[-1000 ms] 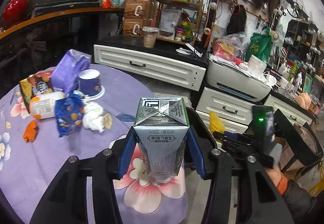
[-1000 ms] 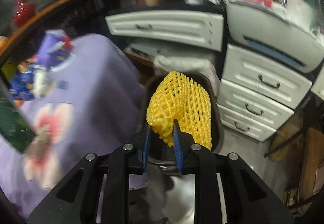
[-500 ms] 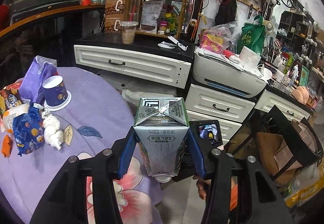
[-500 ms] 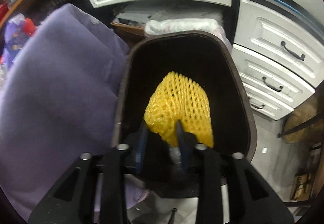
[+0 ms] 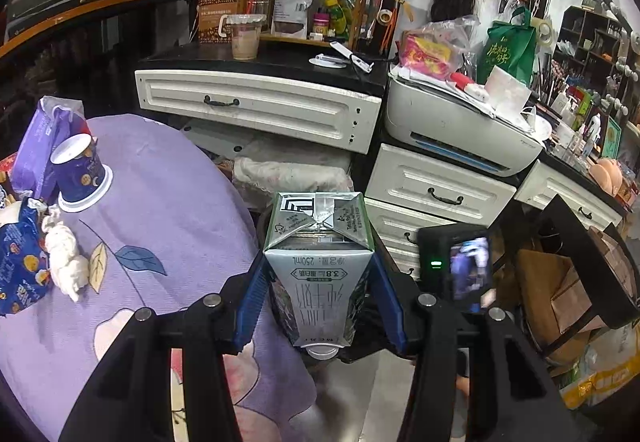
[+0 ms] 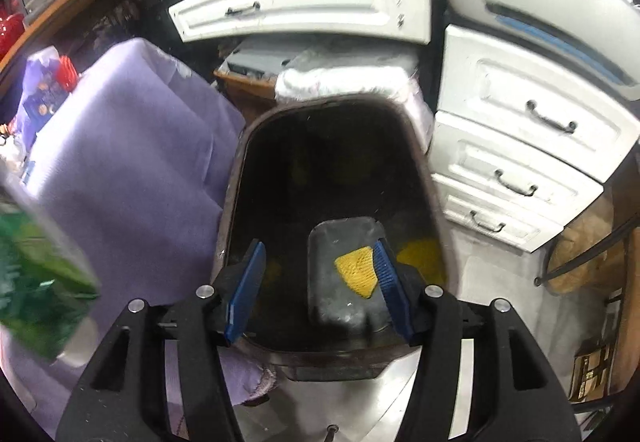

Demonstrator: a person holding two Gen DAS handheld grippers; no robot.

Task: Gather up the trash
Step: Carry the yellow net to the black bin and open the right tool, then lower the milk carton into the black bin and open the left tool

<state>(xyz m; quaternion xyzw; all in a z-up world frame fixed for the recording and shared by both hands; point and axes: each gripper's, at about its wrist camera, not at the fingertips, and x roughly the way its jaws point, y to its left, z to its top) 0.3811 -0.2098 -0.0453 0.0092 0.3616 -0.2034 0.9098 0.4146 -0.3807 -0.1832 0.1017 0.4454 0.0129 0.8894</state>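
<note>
Beside the purple-clothed table [image 6: 132,162], the right gripper [image 6: 320,284] gapes, just opened, above the bin [image 6: 236,178]; left gripper [image 5: 318,296] clamps a milk carton [image 5: 320,266].

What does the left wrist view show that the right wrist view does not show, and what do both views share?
Only the left wrist view: the left hand-held gripper shut on an upside-down milk carton, a blue paper cup and crumpled tissue on the table.

Only the right wrist view: the open right hand-held gripper, whose jaws have just been opening, above the dark trash bin, with the yellow foam net lying inside.

Both: the purple tablecloth and white drawers.
</note>
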